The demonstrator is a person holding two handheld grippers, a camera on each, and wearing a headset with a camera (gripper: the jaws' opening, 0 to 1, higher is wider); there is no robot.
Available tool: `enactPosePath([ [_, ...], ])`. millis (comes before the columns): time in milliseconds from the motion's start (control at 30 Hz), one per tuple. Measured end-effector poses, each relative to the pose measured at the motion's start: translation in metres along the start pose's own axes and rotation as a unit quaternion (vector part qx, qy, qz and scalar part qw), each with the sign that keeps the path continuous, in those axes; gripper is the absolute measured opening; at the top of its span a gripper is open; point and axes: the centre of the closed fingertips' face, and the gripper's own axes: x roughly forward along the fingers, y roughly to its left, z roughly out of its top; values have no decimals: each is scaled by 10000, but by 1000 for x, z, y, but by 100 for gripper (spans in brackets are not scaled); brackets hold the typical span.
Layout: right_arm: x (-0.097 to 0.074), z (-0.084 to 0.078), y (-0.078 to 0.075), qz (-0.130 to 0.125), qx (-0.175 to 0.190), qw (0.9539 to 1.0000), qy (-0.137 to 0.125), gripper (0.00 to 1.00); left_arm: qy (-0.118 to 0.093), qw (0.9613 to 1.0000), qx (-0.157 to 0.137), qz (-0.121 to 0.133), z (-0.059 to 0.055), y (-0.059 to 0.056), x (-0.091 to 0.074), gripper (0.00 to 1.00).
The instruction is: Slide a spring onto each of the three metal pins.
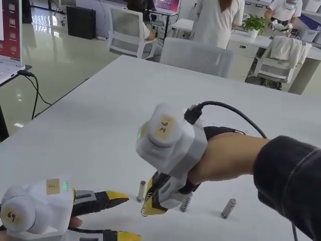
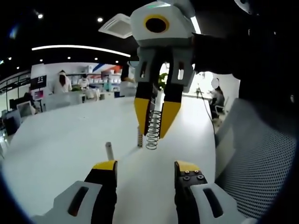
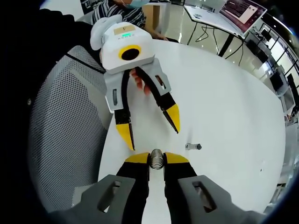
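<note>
My right gripper (image 1: pixel 152 202) is shut on a coil spring (image 1: pixel 146 206), which it holds just above the white table (image 1: pixel 100 120). A bare metal pin (image 1: pixel 142 191) stands right beside that spring. In the right gripper view the spring (image 3: pixel 157 158) sits end-on between my right gripper's (image 3: pixel 157 163) yellow tips, with the pin (image 3: pixel 192 146) off to one side. My left gripper (image 1: pixel 124 217) is open at the near left, empty, pointing at the pin. From the left gripper view, the right gripper (image 2: pixel 153 127) hangs over the spring (image 2: pixel 151 141) and the pin (image 2: pixel 109 150).
Two more springs (image 1: pixel 186 202) (image 1: pixel 228 208) stand upright on the table to the right of my right gripper. A black cable (image 1: pixel 225 108) trails from that gripper. Chairs (image 1: pixel 195 55) and people are beyond the far edge, and a laptop (image 1: pixel 9 45) is at the far left.
</note>
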Motion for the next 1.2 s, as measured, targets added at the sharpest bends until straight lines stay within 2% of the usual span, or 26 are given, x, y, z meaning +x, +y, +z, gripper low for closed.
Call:
enactPosePath([
  [333, -4, -3, -6, -63, 33, 10000, 27, 9, 30, 9999, -40, 161, -5, 6, -3, 55],
  [733, -13, -3, -23, -249, 37, 9997, 52, 9, 63, 9995, -64, 297, -9, 12, -7, 65],
  [1200, -12, 3, -56, -568, -41, 9983, 142, 8, 61, 9994, -115, 336, -13, 12, -10, 66],
])
